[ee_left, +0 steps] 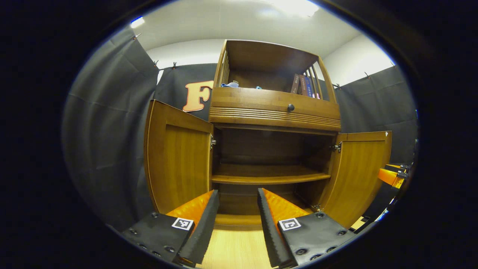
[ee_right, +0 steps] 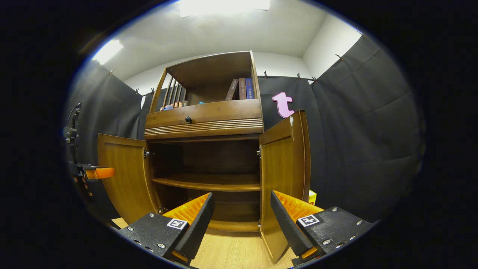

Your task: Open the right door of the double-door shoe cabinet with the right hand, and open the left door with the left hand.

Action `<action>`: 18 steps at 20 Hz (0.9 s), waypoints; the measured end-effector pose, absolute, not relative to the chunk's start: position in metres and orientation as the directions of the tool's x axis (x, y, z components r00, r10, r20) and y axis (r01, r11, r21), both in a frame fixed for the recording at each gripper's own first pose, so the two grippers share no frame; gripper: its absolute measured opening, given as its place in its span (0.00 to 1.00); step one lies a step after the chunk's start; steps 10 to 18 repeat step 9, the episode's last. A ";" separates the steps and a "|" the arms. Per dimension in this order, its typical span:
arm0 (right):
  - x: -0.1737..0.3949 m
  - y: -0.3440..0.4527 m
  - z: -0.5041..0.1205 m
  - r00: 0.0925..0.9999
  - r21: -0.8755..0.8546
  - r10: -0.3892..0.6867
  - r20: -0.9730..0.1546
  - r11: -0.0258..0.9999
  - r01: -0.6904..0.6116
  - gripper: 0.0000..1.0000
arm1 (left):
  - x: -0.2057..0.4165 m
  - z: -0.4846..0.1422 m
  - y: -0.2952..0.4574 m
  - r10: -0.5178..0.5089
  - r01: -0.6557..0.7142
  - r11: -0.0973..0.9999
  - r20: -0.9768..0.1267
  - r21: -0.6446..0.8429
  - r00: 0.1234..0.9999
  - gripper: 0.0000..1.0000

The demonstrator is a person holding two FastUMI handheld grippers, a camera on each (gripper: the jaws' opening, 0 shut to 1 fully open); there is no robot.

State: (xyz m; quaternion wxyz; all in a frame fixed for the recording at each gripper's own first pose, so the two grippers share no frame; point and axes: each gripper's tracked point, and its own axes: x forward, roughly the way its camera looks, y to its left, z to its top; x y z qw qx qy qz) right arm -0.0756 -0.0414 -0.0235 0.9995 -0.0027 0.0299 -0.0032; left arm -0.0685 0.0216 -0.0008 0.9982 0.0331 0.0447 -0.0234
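A few books (ee_right: pixel 241 89) lean together at the right end of the open top shelf, with small blue and orange items (ee_right: pixel 170 107) at its left end, too small to tell. Below runs a drawer with a dark round knob (ee_left: pixel 290 107). A yellow box (ee_right: pixel 312 196) sits on the light wooden floor (ee_left: pixel 235 250) far right.

Left gripper (ee_left: pixel 238 196) fingers spread, empty. Right gripper (ee_right: pixel 241 198) fingers spread, empty.

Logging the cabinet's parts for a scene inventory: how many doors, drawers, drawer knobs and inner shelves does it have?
Doors: 2, left door and right door, both swung open
Drawers: 1, drawer
Drawer knobs: 1, knob
Inner shelves: 1, shelf
Total: 5
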 end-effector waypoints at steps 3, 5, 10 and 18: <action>-0.075 -0.039 -0.020 0.999 -0.008 -0.002 -0.052 1.000 0.002 0.92 | -0.067 0.001 0.019 -0.051 0.057 0.997 -0.090 0.060 0.995 0.73; -0.076 -0.037 -0.018 0.999 -0.010 0.000 -0.048 1.000 -0.001 0.92 | -0.065 0.003 0.016 -0.051 0.057 0.996 -0.091 0.065 0.995 0.84; -0.074 -0.035 -0.016 0.999 -0.007 0.005 -0.039 1.000 -0.005 0.92 | -0.066 0.005 0.017 -0.035 0.041 0.996 -0.082 0.082 0.996 0.95; -0.074 -0.035 -0.016 0.999 -0.007 0.005 -0.039 1.000 -0.005 0.92 | -0.066 0.005 0.017 -0.035 0.041 0.996 -0.082 0.082 0.996 0.95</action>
